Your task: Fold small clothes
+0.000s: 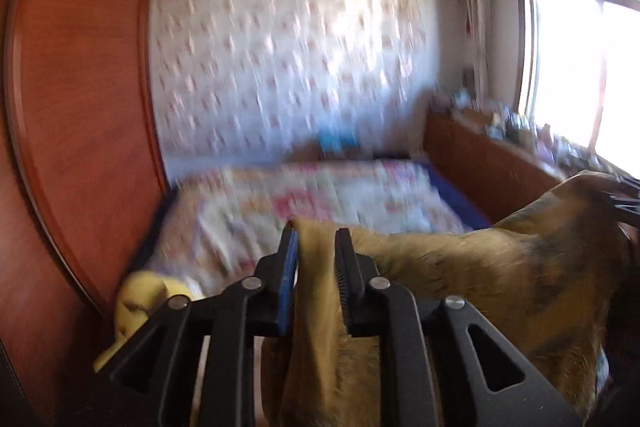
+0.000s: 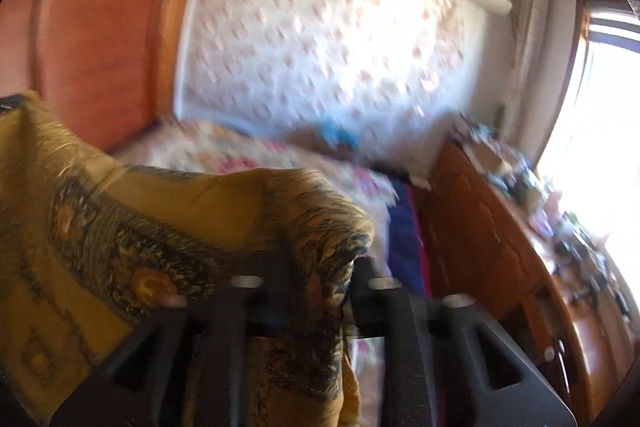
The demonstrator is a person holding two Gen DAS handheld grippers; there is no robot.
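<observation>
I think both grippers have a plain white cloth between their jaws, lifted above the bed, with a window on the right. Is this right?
Not quite: the cloth is not plain white. It is mustard yellow with dark patterns, which the right wrist view shows most clearly. The rest holds: it hangs between the jaws of the left gripper and the right gripper, above the bed, with the window on the right.

cloth (image 1: pixel 480 267): soft yellow-brown patterned fabric | left gripper (image 1: pixel 316 255): matt black plastic, shiny metal pins | headboard (image 1: pixel 80 107): glossy reddish wood | bedspread (image 1: pixel 300 199): printed cloth
</observation>
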